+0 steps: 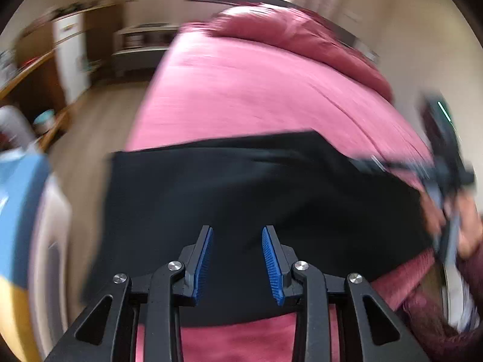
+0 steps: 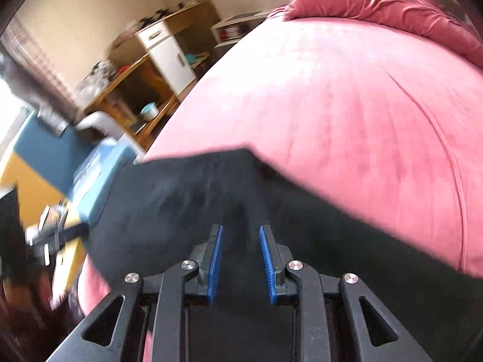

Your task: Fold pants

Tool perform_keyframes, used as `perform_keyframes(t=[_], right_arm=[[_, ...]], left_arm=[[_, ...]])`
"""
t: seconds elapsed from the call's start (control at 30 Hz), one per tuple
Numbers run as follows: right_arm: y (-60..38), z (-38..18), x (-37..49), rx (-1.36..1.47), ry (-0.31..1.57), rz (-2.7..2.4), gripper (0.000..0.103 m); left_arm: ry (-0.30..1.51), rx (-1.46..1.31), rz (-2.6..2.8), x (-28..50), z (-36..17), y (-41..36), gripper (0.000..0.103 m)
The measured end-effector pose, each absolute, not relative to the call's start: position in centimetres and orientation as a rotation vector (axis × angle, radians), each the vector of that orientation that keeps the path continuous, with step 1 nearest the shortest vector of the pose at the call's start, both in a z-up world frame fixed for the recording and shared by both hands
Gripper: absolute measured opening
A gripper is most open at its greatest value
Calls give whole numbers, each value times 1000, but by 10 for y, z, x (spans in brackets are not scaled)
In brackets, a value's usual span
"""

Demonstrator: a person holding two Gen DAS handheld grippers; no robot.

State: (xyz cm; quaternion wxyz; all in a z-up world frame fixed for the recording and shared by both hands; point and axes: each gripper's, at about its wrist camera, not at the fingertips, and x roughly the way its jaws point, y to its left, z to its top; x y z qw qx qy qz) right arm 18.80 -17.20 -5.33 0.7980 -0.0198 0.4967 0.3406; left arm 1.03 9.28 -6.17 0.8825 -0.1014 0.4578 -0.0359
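Black pants (image 1: 241, 187) lie folded into a broad flat rectangle across the near part of a pink bed (image 1: 256, 90). My left gripper (image 1: 238, 230) hovers over them, its blue pads apart with nothing pinched between them. In the right wrist view the same pants (image 2: 187, 199) spread under my right gripper (image 2: 240, 227), whose blue pads also stand apart around an empty gap. The right gripper (image 1: 446, 175) shows blurred in a hand at the right edge of the left wrist view. A blurred shape low at the left of the right wrist view may be the left gripper.
A bunched dark pink cover (image 2: 392, 0) lies at the head of the bed (image 2: 362, 105). Wooden shelving with a white cupboard (image 2: 169, 54) lines the far wall beyond a wood floor (image 1: 99, 114). A blue and yellow object (image 1: 18, 199) stands close by on the left.
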Motion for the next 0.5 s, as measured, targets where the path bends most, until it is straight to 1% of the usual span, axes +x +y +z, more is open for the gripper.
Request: perform_keyframes(t=[0.13, 0.17, 0.2, 0.23, 0.27, 0.37, 0.5], right_arm=[[-147, -60, 228, -29, 1121, 720, 25], [-139, -66, 237, -32, 1152, 737, 28], [-134, -72, 241, -36, 1170, 743, 28], [-129, -75, 245, -49, 1187, 753, 25], [-126, -78, 247, -61, 1190, 762, 9], [-120, -83, 252, -108, 1161, 729, 7], [-110, -108, 260, -127, 1167, 680, 7]], left_arm=[[1003, -176, -175, 31, -81, 59, 34], [1017, -166, -187, 35, -87, 54, 34], [1029, -158, -193, 38, -92, 50, 34], [1037, -156, -199, 40, -96, 48, 34], [1049, -157, -201, 42, -101, 48, 34], [1075, -147, -177, 45, -114, 47, 34], [1055, -130, -149, 42, -117, 42, 34]])
